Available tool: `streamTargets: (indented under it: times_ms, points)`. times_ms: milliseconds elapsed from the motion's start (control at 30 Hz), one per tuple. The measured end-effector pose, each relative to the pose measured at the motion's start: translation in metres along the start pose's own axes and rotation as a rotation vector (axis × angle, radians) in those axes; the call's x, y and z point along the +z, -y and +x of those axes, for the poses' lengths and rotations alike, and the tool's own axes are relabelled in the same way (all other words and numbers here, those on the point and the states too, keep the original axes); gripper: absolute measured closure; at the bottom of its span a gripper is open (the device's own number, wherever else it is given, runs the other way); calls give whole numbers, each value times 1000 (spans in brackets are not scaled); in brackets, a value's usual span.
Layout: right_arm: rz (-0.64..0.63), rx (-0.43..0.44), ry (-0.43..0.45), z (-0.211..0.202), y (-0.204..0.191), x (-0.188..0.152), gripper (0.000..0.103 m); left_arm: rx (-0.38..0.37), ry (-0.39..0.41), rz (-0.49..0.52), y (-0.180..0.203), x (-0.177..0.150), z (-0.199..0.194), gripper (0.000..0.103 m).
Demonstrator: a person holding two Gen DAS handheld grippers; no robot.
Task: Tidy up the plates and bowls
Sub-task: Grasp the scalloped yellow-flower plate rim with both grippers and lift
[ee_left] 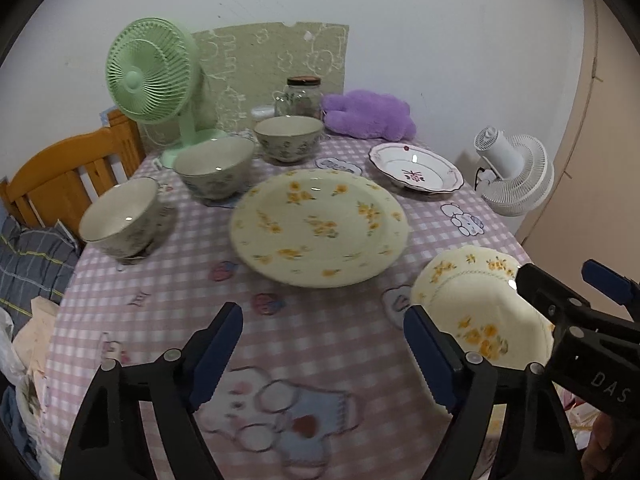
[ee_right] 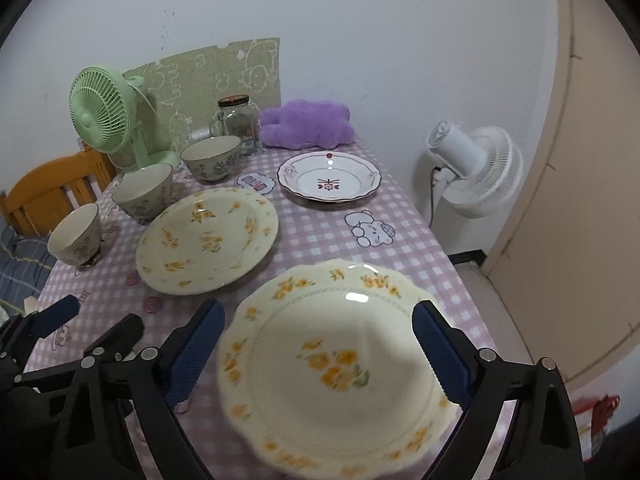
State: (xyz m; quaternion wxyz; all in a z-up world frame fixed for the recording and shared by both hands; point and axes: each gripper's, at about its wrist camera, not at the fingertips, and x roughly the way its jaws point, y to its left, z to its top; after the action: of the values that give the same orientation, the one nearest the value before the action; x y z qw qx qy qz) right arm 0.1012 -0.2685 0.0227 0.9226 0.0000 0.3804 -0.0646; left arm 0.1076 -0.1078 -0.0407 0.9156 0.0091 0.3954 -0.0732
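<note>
A large cream plate with yellow flowers (ee_left: 320,228) (ee_right: 208,240) lies mid-table. A scalloped cream plate with yellow flowers (ee_left: 480,312) (ee_right: 340,372) lies at the near right. A white plate with a red motif (ee_left: 416,168) (ee_right: 330,176) lies at the back right. Three floral bowls stand in a row on the left: near (ee_left: 120,216) (ee_right: 76,236), middle (ee_left: 216,168) (ee_right: 144,190), far (ee_left: 288,136) (ee_right: 212,156). My left gripper (ee_left: 324,360) (ee_right: 100,320) is open above bare cloth. My right gripper (ee_right: 320,356) (ee_left: 568,280) is open, its fingers either side of the scalloped plate, above it.
A green fan (ee_left: 152,76), a glass jar (ee_left: 302,96) and a purple plush (ee_left: 368,114) stand at the table's back. A white fan (ee_right: 476,168) stands beyond the right edge. A wooden chair (ee_left: 60,176) is at the left.
</note>
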Motion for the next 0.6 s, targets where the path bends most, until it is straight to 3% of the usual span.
streamTargets:
  times_ms: [267,600]
  points:
    - [-57,49,-81,47,42,8,9,43,-84,-11,51,2,40,19]
    - [-78,74,-197,90,82,-1,10,74,-195,-56,82,-10,74,22]
